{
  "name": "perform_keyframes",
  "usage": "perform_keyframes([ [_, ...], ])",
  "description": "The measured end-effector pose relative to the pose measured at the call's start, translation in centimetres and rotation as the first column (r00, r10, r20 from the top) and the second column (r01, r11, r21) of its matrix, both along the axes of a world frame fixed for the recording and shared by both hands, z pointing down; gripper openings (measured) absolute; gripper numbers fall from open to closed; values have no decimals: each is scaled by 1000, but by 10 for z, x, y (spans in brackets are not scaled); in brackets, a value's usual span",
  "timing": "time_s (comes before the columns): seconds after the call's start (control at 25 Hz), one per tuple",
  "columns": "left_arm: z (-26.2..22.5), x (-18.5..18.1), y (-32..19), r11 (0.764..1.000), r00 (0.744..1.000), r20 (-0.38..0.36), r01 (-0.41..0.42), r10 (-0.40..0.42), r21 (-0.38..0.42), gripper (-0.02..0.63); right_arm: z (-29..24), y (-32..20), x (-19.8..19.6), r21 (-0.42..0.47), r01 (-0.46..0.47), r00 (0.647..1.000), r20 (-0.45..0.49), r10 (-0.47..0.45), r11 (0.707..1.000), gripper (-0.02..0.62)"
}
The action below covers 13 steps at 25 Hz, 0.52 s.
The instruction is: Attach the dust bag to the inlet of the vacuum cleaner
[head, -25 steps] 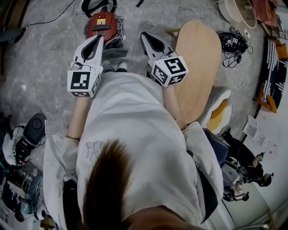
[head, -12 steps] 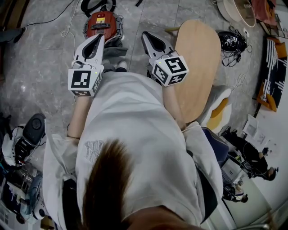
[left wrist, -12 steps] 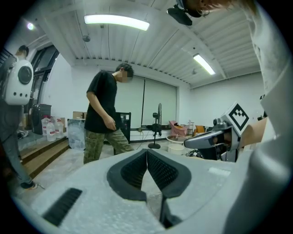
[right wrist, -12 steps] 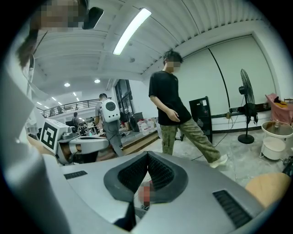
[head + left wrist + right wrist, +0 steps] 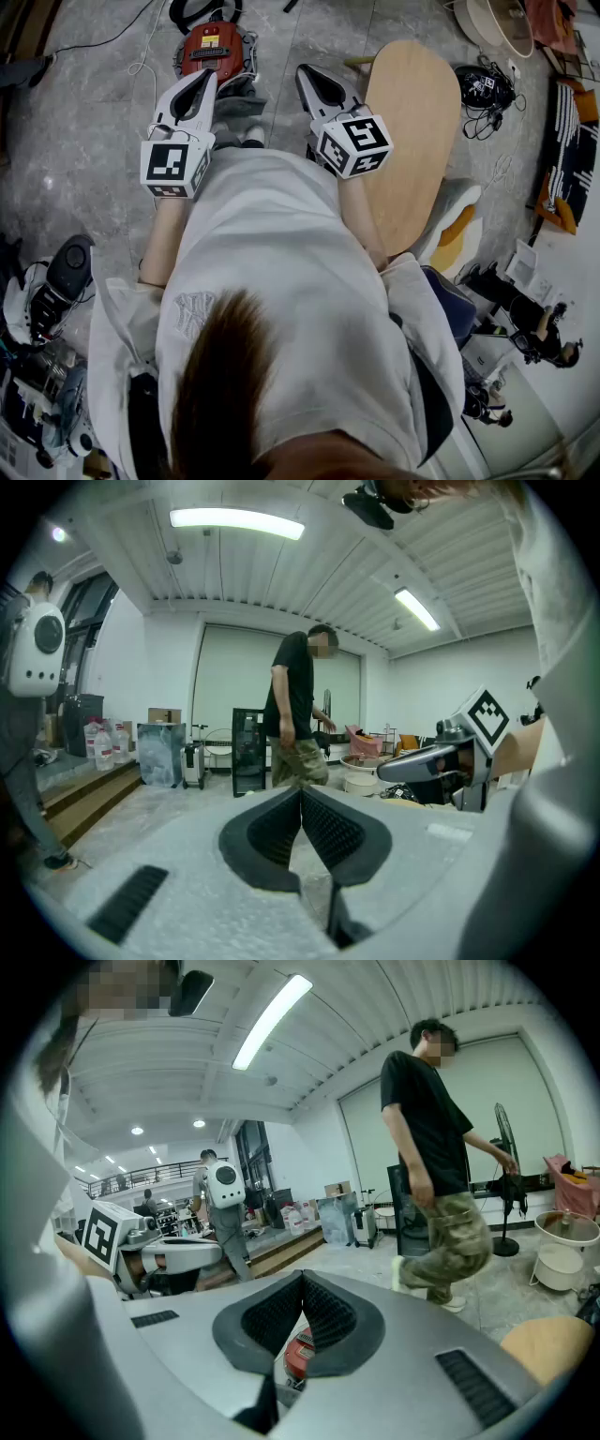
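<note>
One red, round vacuum cleaner is sitting on the grey floor ahead of the person; two tongs are hovering near it. The left tongs and right tongs are both staying fully closed, gripping nothing, barely shifting since earlier.

Grey marble floor, oval wooden table, ceiling strip lights
</note>
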State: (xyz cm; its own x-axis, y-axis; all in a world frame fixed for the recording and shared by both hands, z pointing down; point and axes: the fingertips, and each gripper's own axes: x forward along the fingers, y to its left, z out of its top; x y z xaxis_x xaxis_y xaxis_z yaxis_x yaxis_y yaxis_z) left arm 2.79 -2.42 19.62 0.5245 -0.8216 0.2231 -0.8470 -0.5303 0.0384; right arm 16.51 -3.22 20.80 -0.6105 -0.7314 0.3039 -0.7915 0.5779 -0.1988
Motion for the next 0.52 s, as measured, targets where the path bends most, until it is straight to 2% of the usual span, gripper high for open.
perform_keyframes([
  [0.52,0,-1,-3,1000,1000,-2,9,-9,-5,18,1,-6,0,-6,1,1000,-5,-1,1000,2],
])
